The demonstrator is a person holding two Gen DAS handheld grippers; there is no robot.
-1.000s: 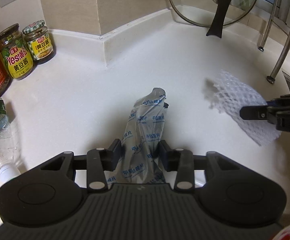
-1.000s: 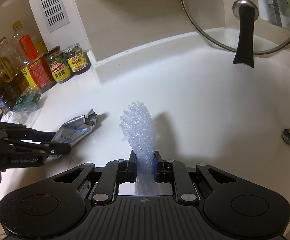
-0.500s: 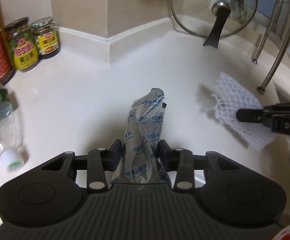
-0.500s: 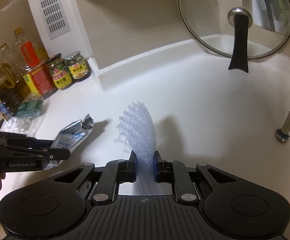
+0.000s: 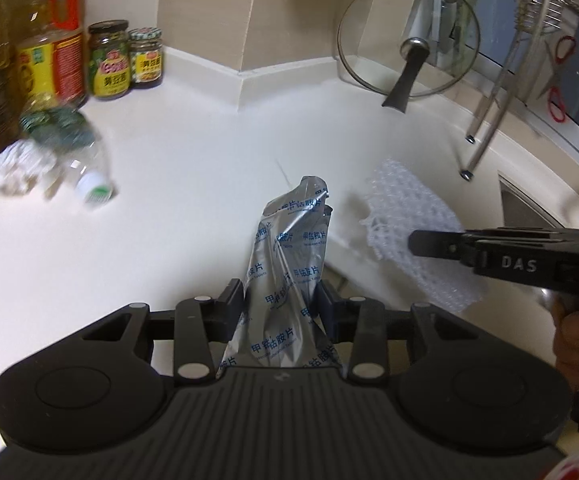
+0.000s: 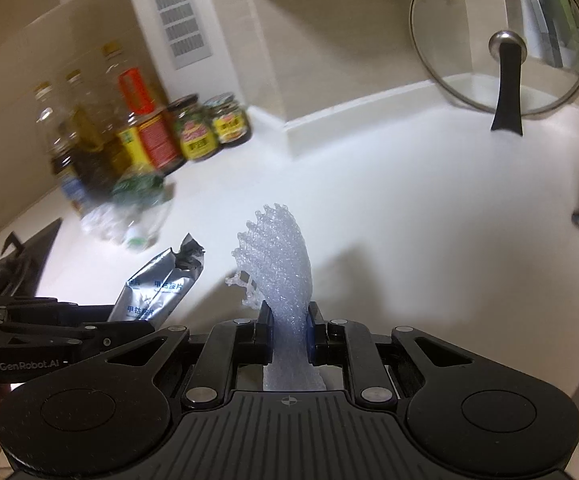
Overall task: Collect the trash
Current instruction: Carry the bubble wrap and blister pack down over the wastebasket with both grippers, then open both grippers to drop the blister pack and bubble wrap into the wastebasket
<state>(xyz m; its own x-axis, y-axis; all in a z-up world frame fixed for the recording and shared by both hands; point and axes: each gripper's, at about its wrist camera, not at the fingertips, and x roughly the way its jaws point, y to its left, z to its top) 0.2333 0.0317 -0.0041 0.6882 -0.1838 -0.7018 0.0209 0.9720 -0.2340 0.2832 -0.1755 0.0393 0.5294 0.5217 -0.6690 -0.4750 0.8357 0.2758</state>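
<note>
My left gripper [image 5: 280, 300] is shut on a crumpled silver foil pouch [image 5: 289, 256] with blue print, which stands up between its pads above the white counter [image 5: 169, 208]. My right gripper [image 6: 288, 320] is shut on a white foam fruit net [image 6: 277, 264] that sticks up from its pads. In the left wrist view the right gripper [image 5: 417, 242] comes in from the right with the foam net [image 5: 413, 216] in it. In the right wrist view the left gripper [image 6: 137, 328] shows at lower left, holding the foil pouch [image 6: 157, 288]. A crushed clear plastic bottle [image 5: 65, 156] with a green label lies on the counter at the left.
Sauce jars [image 5: 125, 60] and oil bottles [image 5: 49, 48] stand against the back wall at the left. A glass pot lid [image 5: 409, 56] leans in the far corner. Metal rack legs [image 5: 485, 132] stand at the right, near a sink edge [image 5: 529, 204]. A hand [image 5: 577, 332] grips the right tool.
Both grippers have pulled back and risen a little with their loads still held. The jars, bottles and plastic bottle have come further into view at the left.
</note>
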